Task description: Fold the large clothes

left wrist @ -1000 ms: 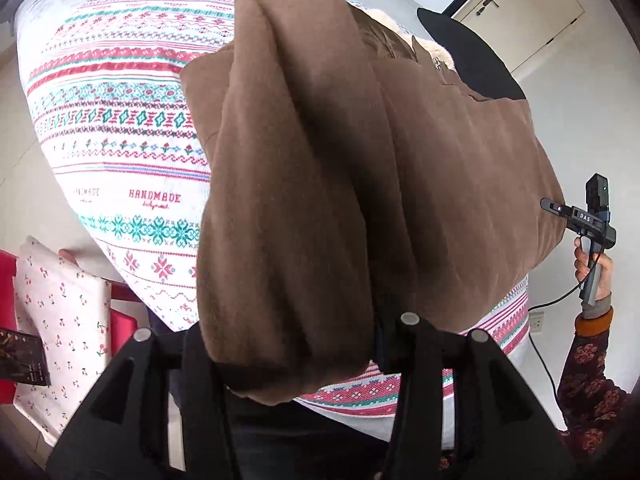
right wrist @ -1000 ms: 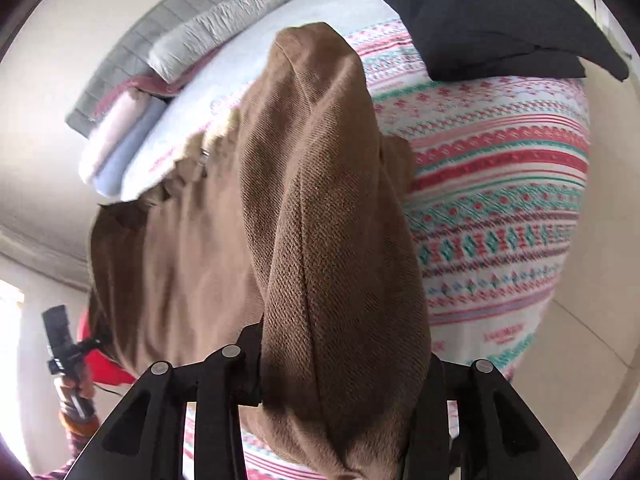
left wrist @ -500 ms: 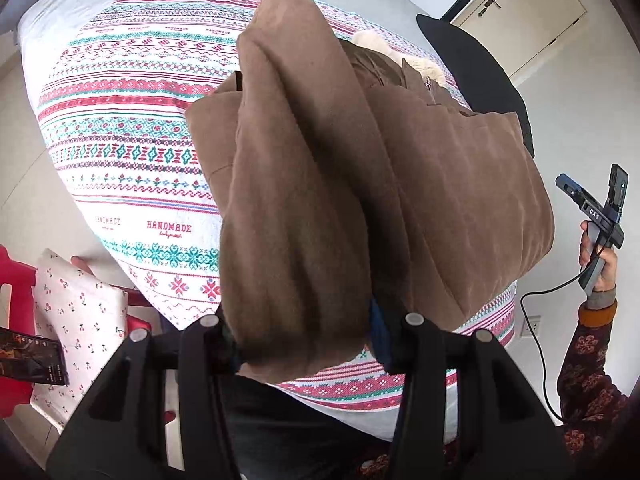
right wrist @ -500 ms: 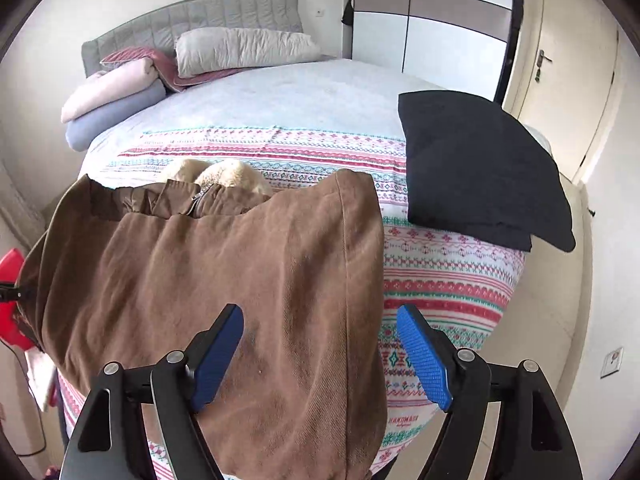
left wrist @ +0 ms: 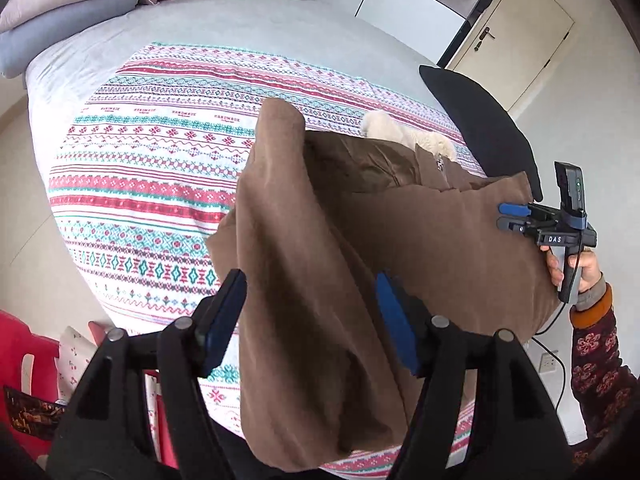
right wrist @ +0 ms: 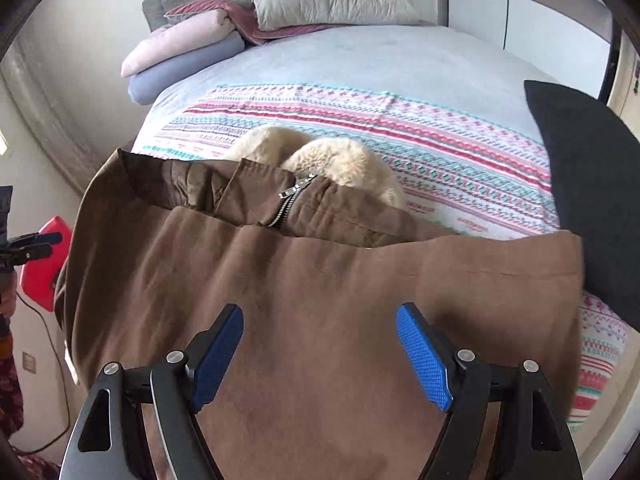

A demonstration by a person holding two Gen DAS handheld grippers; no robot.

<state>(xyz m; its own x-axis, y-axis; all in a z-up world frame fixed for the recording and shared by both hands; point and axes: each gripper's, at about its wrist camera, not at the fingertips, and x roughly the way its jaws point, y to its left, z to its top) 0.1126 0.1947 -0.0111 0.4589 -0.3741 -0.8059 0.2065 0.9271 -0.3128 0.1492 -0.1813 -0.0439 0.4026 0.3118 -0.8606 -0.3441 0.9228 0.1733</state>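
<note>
Coat (left wrist: pixel 420 248) is lying folded near the patterned blanket's (left wrist: pixel 152 184) front edge, its sleeve running lengthwise between the left gripper (left wrist: pixel 308 320)'s opening jaws, seemingly unpinched, while the right gripper (right wrist: pixel 320 344) is hovering spread above it.

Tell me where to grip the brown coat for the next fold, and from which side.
Grip the brown coat at its straight folded edge on the side nearest the black cushion, coming in from that side. That edge lies flat and layered on the patterned blanket, so it should pinch cleanly. The fleece collar and zip are bulkier and likely harder to hold.
</note>
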